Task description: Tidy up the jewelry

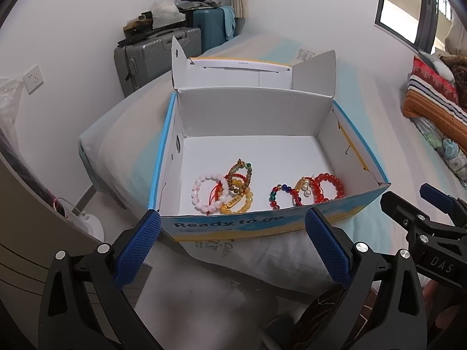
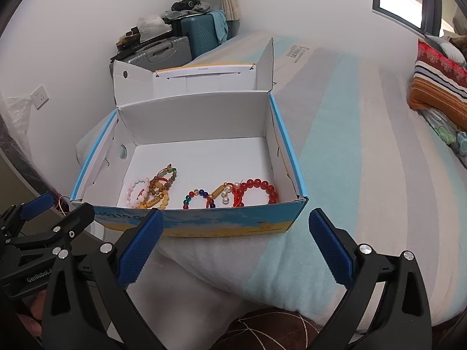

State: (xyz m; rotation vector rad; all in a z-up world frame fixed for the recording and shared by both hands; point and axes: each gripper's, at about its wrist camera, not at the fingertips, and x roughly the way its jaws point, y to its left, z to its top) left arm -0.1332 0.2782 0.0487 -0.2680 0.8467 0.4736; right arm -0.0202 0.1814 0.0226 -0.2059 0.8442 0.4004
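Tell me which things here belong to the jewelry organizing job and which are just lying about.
Job: open cardboard box; pink bead bracelet; yellow bead bracelet; red bead bracelet; multicolored bead bracelet.

Lying about: gray suitcase; teal suitcase; striped pillow; wall socket.

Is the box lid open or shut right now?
Open. The lid stands folded back behind the box, and the bracelets on its white floor are in plain view.

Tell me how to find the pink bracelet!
Look in the open blue and yellow cardboard box on the bed. Two bracelet heaps lie near its front wall; go to the left heap. The pale pink round-bead bracelet sits furthest left, the only pink one.
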